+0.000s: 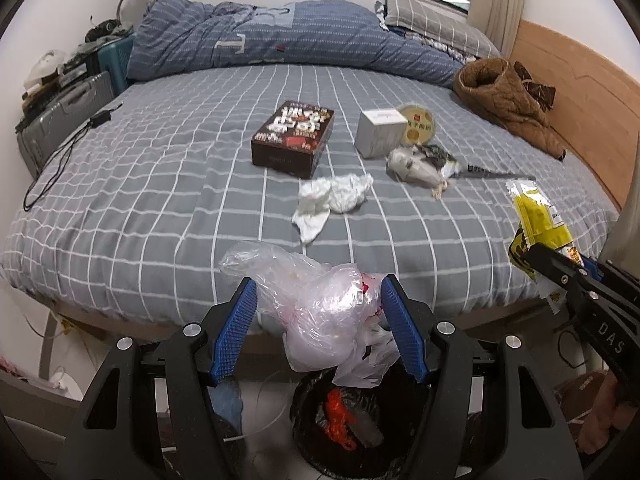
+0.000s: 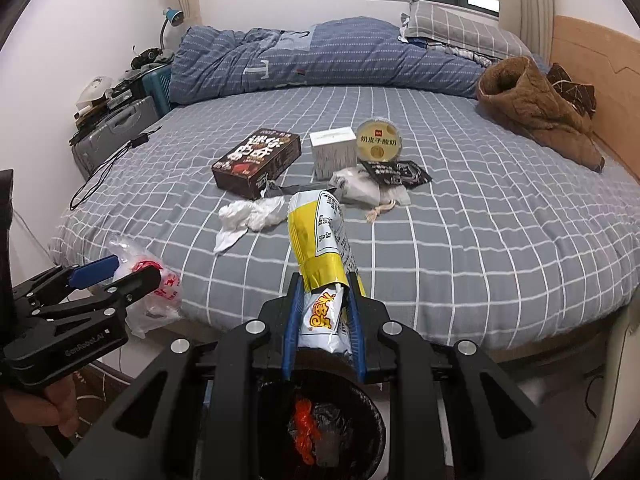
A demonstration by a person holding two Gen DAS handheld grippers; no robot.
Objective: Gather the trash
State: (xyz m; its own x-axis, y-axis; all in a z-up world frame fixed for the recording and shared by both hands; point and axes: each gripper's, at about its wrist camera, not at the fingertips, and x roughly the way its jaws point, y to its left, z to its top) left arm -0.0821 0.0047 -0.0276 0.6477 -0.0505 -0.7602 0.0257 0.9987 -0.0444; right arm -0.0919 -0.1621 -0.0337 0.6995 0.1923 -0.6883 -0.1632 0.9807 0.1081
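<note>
Two handfuls of bedroom litter poised over the bin

Left wrist view: the left gripper has its blue pads set around a crumpled clear plastic bag, which bulges between them and hangs above the black-lined trash bin at the foot of the bed. Right wrist view: the right gripper is clamped tight on a yellow snack wrapper, its lower end over the same bin. The step in hand appears to be the drop; next, each jaw should part directly above the opening. A tissue, a brown box and other litter await.
</note>
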